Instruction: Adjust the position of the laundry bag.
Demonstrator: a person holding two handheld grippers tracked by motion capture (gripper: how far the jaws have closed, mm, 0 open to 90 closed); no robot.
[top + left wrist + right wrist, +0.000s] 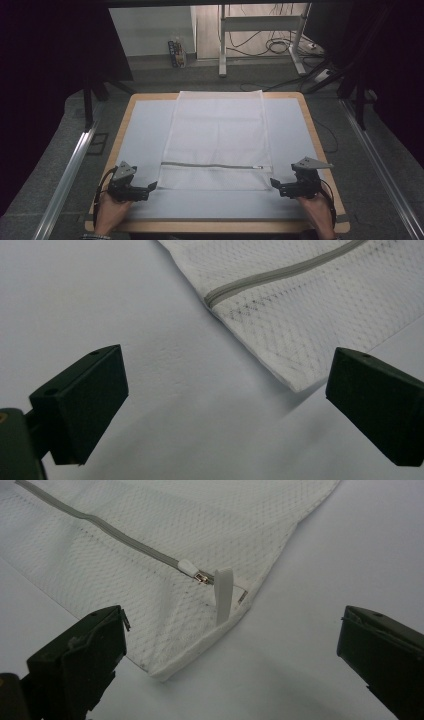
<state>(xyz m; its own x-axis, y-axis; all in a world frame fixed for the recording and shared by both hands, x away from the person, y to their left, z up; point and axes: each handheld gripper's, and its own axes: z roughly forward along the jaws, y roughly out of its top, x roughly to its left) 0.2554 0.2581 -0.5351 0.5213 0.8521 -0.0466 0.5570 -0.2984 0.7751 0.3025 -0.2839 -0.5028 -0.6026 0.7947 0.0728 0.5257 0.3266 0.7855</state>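
On the high view, the left gripper [152, 186] sits at about 7 o'clock on the table [125, 120], held by the left hand [111, 210], its jaws spread wide with nothing between them. They point toward 3 o'clock, at the near left corner of the mesh bag [217, 135], just beside it but apart from it. In the left gripper view that corner [295, 382] lies flat on the pale mat [100, 300], between the two jaws and a little beyond them.

The bag is spread flat down the middle of the table, reaching from 12 o'clock almost to the near edge. A grey zipper [210, 165] crosses it near the bottom — its pull [202, 577] rests at the right end, beside a white tab [223, 597], perhaps a loop.

The right gripper [272, 183], in the right hand [317, 207] at 5 o'clock, is likewise released — jaws wide, empty, facing the bag's near right corner [162, 672].
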